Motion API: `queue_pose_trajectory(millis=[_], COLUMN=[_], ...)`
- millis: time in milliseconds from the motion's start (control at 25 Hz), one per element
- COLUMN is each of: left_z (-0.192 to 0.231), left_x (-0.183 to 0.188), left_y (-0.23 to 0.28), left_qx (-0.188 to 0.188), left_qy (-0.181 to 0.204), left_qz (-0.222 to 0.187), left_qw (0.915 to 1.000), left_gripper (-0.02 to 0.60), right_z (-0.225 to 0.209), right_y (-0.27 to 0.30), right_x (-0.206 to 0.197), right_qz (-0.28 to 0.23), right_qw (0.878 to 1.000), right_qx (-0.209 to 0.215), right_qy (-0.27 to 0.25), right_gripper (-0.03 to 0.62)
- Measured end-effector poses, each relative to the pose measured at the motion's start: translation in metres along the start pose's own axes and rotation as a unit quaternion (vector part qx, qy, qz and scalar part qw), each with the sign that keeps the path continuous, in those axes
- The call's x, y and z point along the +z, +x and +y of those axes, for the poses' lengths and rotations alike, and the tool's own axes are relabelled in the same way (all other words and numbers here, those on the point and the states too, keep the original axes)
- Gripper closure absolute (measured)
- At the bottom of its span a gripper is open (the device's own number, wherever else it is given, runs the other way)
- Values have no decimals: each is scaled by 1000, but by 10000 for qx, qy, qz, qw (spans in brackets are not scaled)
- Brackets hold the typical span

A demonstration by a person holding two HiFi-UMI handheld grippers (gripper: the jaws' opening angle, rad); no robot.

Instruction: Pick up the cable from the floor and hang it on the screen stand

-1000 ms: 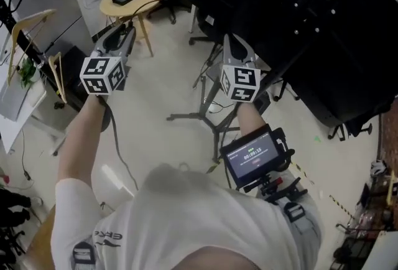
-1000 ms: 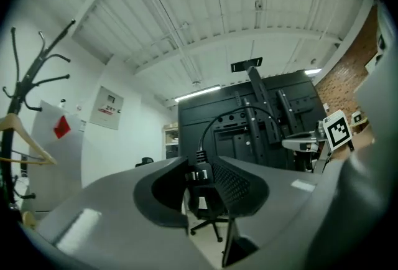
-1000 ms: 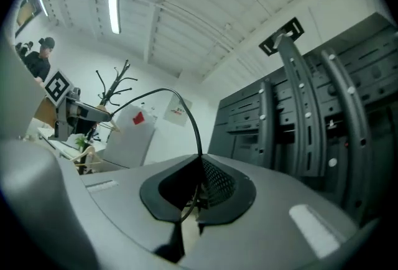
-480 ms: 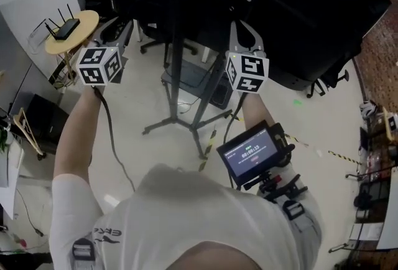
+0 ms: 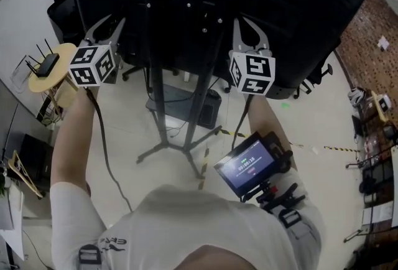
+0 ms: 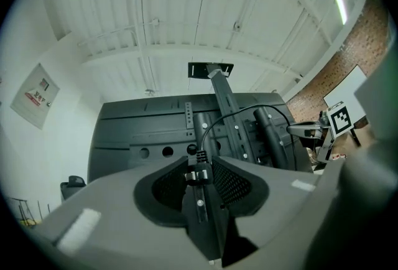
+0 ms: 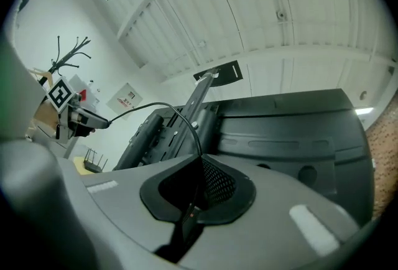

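So here's what's shifting: a second ago we were looking down at open floor, with the stand's feet out at 12 o'clock and both grippers held low. Now we're stepping right up to the screen stand [image 5: 158, 94], and the back of the black screen [image 5: 280, 13] is filling everything from 10 to 2 o'clock. The little round table [image 5: 65, 54] is sliding off to 9 o'clock.

The grip itself isn't changing at all. The left gripper [image 5: 102, 26] is riding at 11 o'clock with its jaws about halfway apart, but they're clamping the chunky plug end of the cable [image 6: 214, 122], so that's a real hold and not an open hand. The right gripper [image 5: 249, 32] is sitting at 1 o'clock with its jaws squeezing nearly all the way together on the thin run of the same cable.

So the cable is off the floor and arcing in the air between our two grippers, right up against the stand's upright and the mounting rails on the screen's back. It isn't resting on anything yet, as far as we can tell.

Our read: pickup is done and we're lining up for the hang. Next we're probably needing to drape that slack arc over a bracket or the post before either grip lets go.
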State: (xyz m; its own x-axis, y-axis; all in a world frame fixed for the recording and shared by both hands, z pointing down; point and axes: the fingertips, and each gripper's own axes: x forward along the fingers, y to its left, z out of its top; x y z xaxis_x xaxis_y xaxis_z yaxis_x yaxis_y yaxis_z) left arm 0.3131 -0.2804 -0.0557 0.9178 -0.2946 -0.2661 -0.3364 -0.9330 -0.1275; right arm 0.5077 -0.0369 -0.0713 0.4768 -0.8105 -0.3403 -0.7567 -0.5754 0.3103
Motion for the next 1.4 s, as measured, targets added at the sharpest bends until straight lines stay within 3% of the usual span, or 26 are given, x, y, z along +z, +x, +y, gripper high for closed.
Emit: queue_pose_trajectory(millis=[360,760,1160,1400], left_z=[30,36,41,36], left_x=[51,47,20,13], left_y=[75,129,144,143], left_qx=[-523,-866,-813,-874], left_qy=[-13,-178,-216,-256], left_qz=[-267,-87,244,140], left_qw=[9983,9960,9962,9957], left_gripper=[460,460,460,460], right_z=[-35,-63,-55,-50], right_y=[41,67,73,71], right_x=[39,43,36,33], right_qz=[0,480,1104,973], right_qw=[9966,9897,9659,9677], right_qx=[-773,-1214,-1435,-1469], right_qy=[-294,-593,-1851,-1805], right_gripper=[572,572,572,571])
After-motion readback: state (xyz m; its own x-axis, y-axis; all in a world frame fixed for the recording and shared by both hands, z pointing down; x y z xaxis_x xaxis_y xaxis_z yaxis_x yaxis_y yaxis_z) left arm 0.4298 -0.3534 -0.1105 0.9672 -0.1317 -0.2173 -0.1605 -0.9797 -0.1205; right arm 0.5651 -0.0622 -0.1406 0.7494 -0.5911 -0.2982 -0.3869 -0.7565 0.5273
